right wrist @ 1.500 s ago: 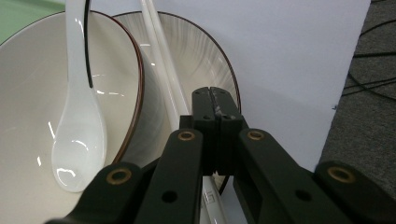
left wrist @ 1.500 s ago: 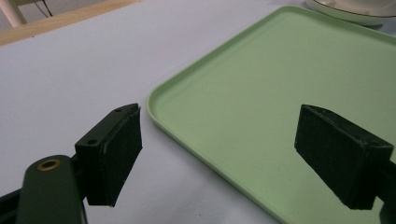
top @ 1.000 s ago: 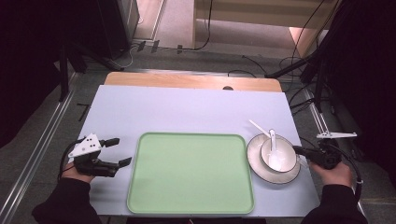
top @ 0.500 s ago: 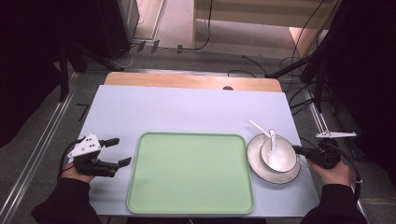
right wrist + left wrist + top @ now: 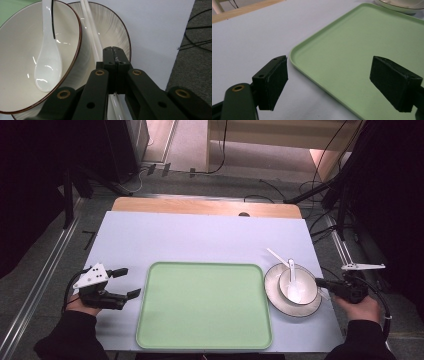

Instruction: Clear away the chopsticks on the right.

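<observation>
The right gripper (image 5: pixel 320 281) sits at the right edge of the high view, held by a hand in a dark sleeve. It points left at the dishes. In the right gripper view its two black jaws (image 5: pixel 115 53) are pressed together with no gap. They are clenched on a white chopstick (image 5: pixel 91 32), which runs from the top of that frame down across the plate, goes in between the jaws and comes out again below them. In the high view the chopstick (image 5: pixel 276 256) lies slantwise over the plate's upper left rim, its far end out on the table.

The plate (image 5: pixel 272 285) is cream with a thin dark rim. It stands right of centre in the lower half of the high view, just beside the right edge of the tray. A cream bowl (image 5: pixel 311 292) with a brown rim stands on the plate. A glossy white spoon (image 5: pixel 292 280) rests in the bowl, scoop down and handle pointing up the frame. In the right gripper view a thin dark line runs along the spoon's handle (image 5: pixel 48 50).

The pale green tray (image 5: pixel 200 305) fills the lower middle of the high view on the white-covered table (image 5: pixel 200 235).

The left gripper (image 5: pixel 131 281) is at the lower left, just beside the tray's left edge. It is released, its jaws wide apart with nothing between them. In the left gripper view the jaws (image 5: pixel 329 82) straddle the tray's rounded near corner (image 5: pixel 294 53) without touching it.
</observation>
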Available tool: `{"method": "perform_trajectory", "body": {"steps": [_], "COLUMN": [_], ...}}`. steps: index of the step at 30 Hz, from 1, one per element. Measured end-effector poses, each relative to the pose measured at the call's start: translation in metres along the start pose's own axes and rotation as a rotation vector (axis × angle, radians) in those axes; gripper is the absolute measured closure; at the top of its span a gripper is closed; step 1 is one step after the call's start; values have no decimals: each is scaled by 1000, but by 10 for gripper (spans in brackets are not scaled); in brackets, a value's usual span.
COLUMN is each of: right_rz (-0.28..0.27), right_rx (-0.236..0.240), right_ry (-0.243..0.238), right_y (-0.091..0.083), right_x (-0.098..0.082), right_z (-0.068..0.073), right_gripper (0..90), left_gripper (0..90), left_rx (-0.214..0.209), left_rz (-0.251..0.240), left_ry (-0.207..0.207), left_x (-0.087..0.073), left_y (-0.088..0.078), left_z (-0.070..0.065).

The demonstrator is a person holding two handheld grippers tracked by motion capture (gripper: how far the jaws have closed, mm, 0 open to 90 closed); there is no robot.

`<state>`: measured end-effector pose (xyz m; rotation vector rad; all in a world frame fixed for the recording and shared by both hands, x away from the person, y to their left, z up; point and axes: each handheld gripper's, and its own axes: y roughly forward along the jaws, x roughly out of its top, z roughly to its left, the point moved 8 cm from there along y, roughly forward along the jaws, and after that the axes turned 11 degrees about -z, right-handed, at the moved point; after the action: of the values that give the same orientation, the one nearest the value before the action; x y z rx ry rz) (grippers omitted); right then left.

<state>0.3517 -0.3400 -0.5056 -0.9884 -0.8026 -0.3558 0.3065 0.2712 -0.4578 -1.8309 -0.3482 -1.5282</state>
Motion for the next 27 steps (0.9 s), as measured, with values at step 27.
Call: {"method": "perform_trajectory", "body": {"steps": [27], "right_rz": [25], "right_rx": [-4], "right_ry": [-82], "right_y": [-2], "right_x": [-1], "right_z": [4], "right_gripper": [769], "left_gripper": [149], "left_rx": [-1], "left_rz": [7], "left_ry": [2], "left_x": [-1], "left_y": [0], "left_z": [0]}}
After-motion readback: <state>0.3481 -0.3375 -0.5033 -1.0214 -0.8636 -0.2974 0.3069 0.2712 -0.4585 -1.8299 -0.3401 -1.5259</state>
